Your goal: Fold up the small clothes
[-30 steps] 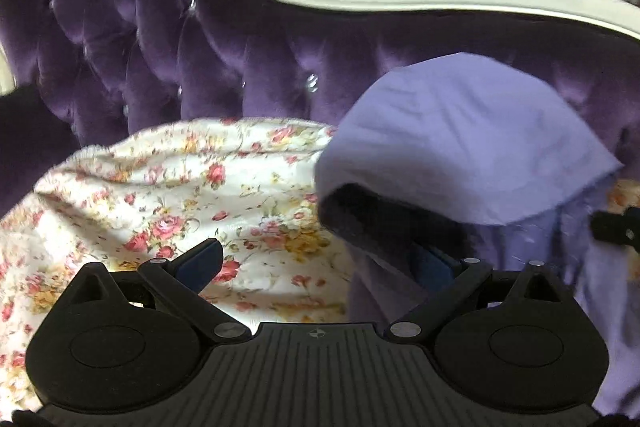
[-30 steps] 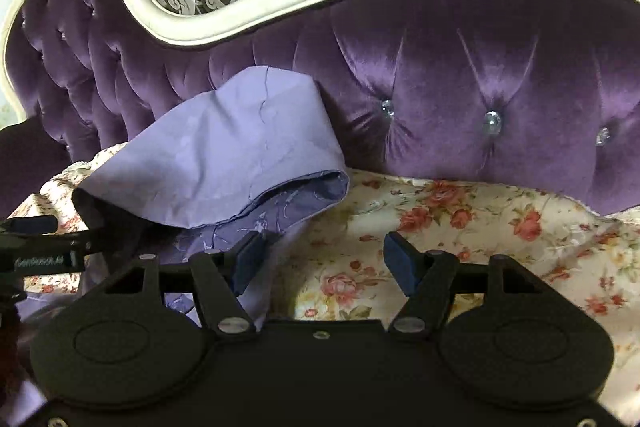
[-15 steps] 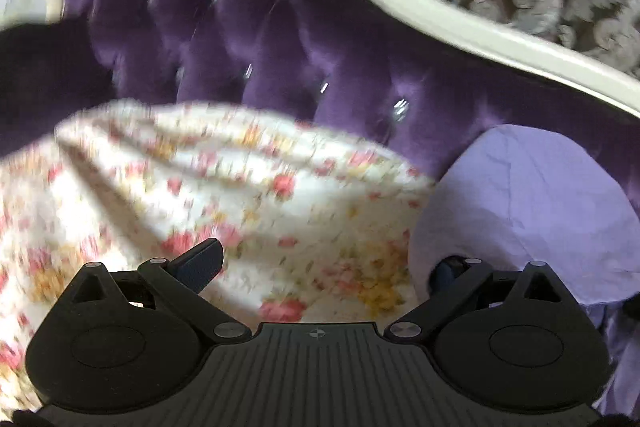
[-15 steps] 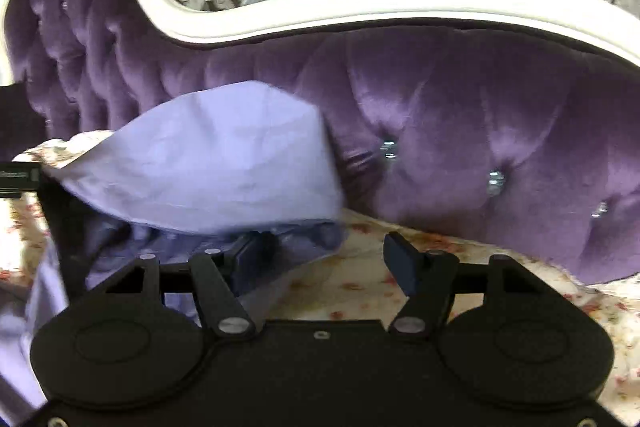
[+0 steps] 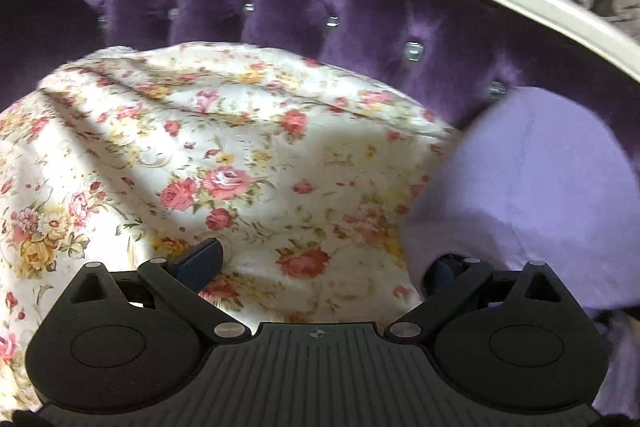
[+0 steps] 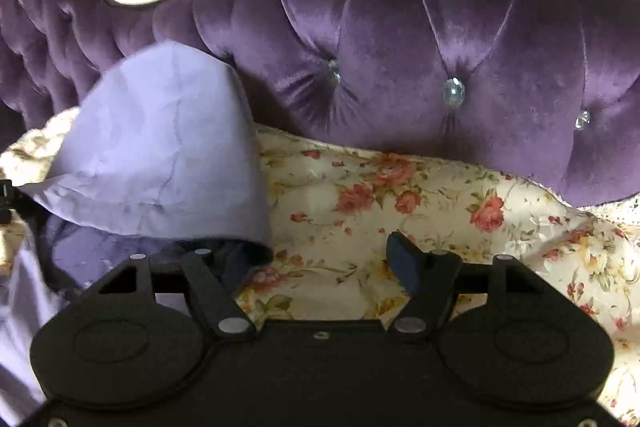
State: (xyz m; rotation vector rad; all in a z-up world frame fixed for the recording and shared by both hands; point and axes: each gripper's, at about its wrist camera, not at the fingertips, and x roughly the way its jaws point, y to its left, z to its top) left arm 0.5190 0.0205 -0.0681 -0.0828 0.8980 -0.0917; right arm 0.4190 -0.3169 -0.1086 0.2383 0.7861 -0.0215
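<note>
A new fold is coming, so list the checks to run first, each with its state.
1. Lavender cloth garment in view: ok.
2. Left gripper open: ok, jaws wide, one finger under the garment's edge.
3. Right gripper gripping: not ok, jaws opening, garment's edge drapes one finger, nothing pinched.
4. Garment flat: not ok, puffed up against the purple tufted velvet sofa back.
5. Cream floral sheet smooth: not ok, creased.

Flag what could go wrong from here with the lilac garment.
1. The lilac garment stands humped against the sofa back, so it may slump out of its fold.
2. Both tools are open: the left tool and right tool each have one finger under its edge, which could drag the cloth.
</note>
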